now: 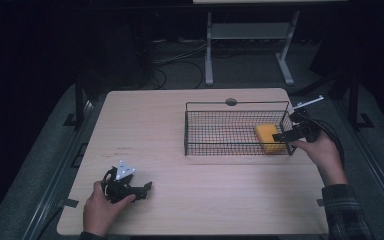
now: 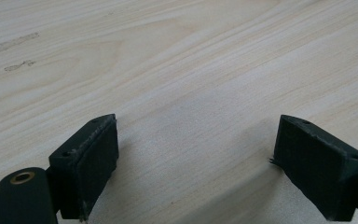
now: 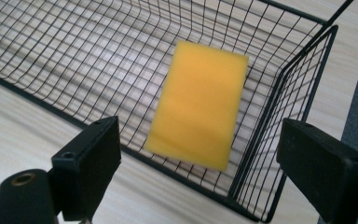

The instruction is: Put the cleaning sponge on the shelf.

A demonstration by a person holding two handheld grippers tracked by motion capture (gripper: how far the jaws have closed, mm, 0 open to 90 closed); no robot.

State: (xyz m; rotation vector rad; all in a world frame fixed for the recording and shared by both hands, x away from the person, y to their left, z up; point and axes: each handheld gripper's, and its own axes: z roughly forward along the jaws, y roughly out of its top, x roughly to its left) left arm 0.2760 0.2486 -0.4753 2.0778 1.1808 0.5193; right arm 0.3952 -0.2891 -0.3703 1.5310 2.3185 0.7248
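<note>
Well, yellow sponge [image 3: 198, 102] — rect., flat, in basket [image 3: 74, 60]

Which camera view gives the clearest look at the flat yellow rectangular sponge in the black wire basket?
The right gripper view: the flat yellow rectangular sponge lies large and whole on the floor of the black wire basket. In the high view it is small at the basket's right end, partly behind the right gripper.
</note>
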